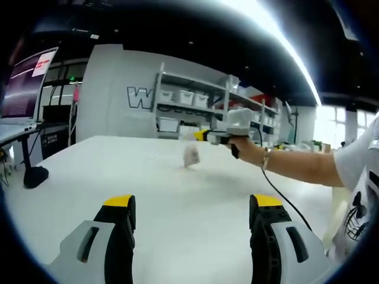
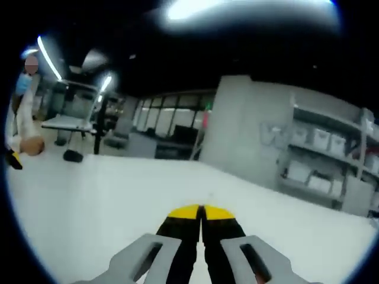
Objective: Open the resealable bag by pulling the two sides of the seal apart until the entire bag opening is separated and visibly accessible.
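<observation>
Left gripper (image 1: 192, 210), jaws spread, faces the bag (image 1: 190, 155) hanging ahead from the clenched right gripper (image 1: 202, 135).

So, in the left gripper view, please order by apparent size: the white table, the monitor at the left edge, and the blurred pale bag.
Largest to smallest, as they look:
1. white table
2. monitor
3. pale bag, hanging at the tip of the other hand-held gripper

The bag lies farther from the camera, so its true size is unsure.
</observation>
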